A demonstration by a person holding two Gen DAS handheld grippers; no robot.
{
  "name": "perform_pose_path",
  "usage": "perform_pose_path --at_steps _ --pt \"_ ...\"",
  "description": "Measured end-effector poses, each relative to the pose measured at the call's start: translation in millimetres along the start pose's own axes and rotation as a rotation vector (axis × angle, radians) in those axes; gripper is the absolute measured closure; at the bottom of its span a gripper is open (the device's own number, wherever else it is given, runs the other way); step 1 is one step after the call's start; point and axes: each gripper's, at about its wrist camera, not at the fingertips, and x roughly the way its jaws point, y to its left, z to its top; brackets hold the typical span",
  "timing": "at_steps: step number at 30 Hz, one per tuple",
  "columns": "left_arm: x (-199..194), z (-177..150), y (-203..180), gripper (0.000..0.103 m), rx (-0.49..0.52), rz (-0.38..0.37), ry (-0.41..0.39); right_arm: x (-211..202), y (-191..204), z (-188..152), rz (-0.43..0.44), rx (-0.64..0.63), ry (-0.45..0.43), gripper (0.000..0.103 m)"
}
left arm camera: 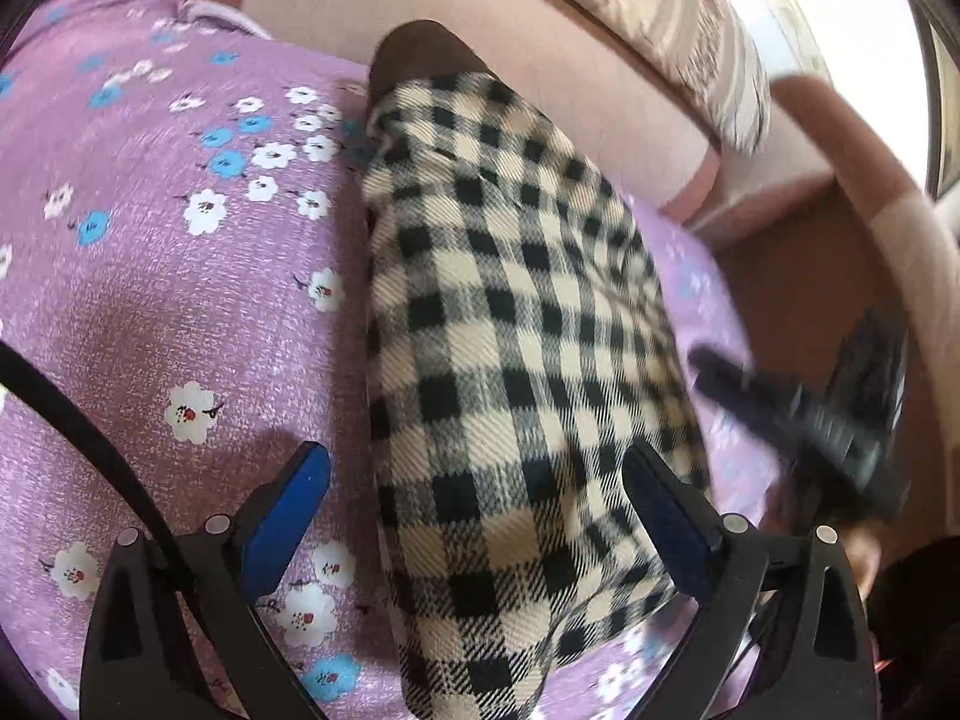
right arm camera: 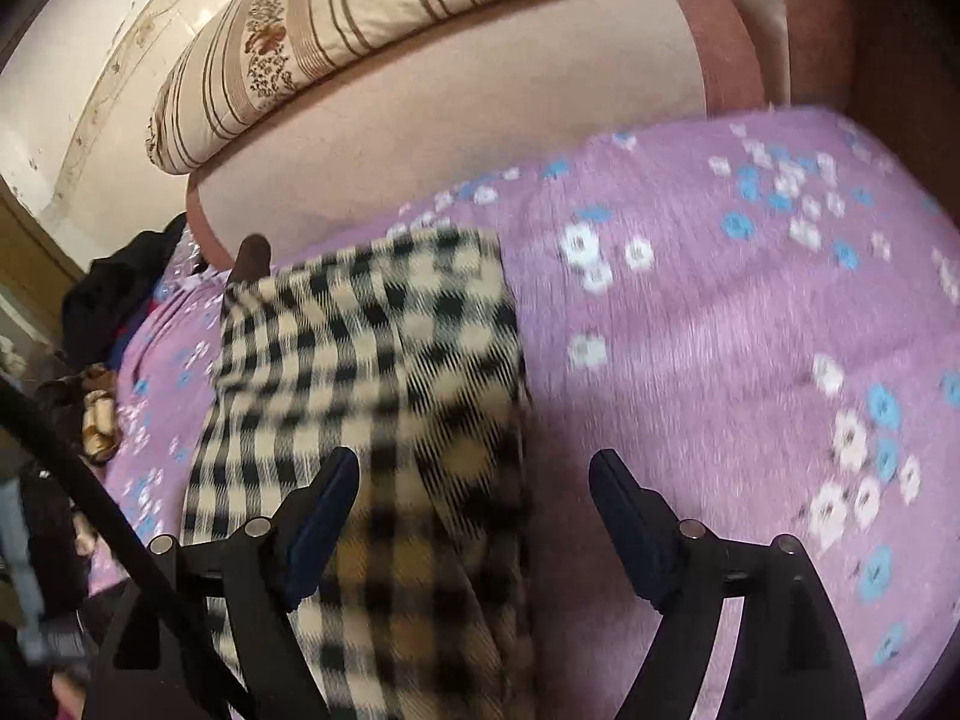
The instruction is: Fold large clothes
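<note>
Gaping wide, both sets of jaws stand apart with nothing pinched: the left gripper (left arm camera: 477,531) straddles the near end of the checked garment (left arm camera: 516,324) without its pads pressing it, and the right gripper (right arm camera: 474,531) hangs over the same garment's right edge (blurred, so contact there is unclear). The garment lies on the purple floral bedspread (left arm camera: 180,276), folded into a long narrow strip. Its long axis runs from the jaws away toward the pink headboard (right arm camera: 456,120), with a brown collar-like end (left arm camera: 420,54) pointing at the headboard. It looks like thick woven wool: soft, floppy, fairly heavy for cloth, not slippery, not fragile. My guess for a hold: pinch the near end's two corners, through all layers, so the strip folds over without sliding apart.
</note>
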Motion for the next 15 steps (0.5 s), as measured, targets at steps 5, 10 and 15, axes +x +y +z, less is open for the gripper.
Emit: perform_pose_path --at_steps 5,10,15 --pt "14.4 11.5 3.2 0.005 -0.028 -0.024 0.029 20.8 -6.4 -7.7 0.086 0.03 0.058 0.018" --pt "34.7 15.2 2.8 0.002 -0.009 -0.045 0.048 38.5 -2.2 -11.0 0.208 0.026 0.073 0.018" --pt "46.9 19.5 -10.0 0.036 0.063 -0.031 0.09 44.3 5.3 -12.9 0.227 0.062 0.091 0.056"
